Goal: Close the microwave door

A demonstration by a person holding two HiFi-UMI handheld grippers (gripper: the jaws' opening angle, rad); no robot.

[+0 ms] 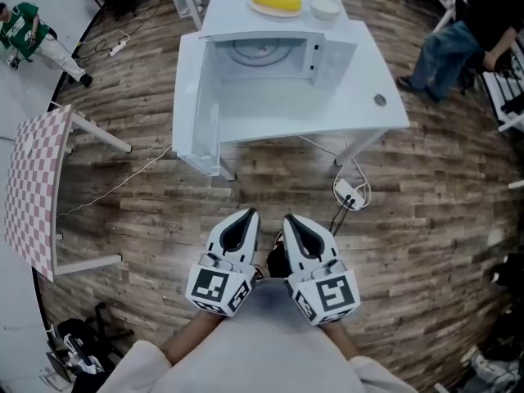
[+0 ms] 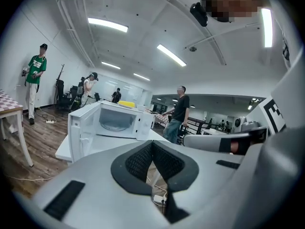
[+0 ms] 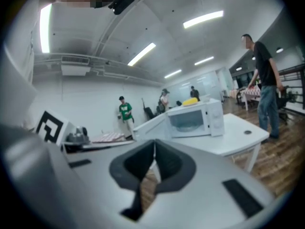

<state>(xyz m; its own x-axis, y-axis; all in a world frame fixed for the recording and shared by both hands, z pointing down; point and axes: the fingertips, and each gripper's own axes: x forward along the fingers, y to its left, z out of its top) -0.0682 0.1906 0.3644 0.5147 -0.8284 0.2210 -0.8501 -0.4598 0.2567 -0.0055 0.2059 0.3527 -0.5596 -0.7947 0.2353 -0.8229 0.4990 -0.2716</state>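
In the head view a pink-checked table (image 1: 33, 187) stands at 9 o'clock on the wood floor (image 1: 164, 211). A person in a green top (image 1: 24, 27) is at 10 o'clock.

The white microwave (image 1: 270, 56) sits at 12 o'clock on a white table (image 1: 368, 97). Its door (image 1: 196, 109) hangs wide open at the microwave's 9 o'clock side, swung out past the table's near edge. The glass turntable (image 1: 264, 51) shows inside. On top of the microwave lie a plate of yellow food (image 1: 277, 4) and, just beside it at 3 o'clock, a small white bowl (image 1: 325, 7).

At 6 o'clock the left tongs (image 1: 248, 215) and the right tongs (image 1: 288, 219) are held side by side, close to the body, well apart from the microwave and pointing toward it. Each pair's own view shows the black pads pressed together with nothing between them.

A white power strip (image 1: 348, 193) lies on the floor beyond the right tongs, at their 1 o'clock. A seated person (image 1: 458, 39) is at 2 o'clock.
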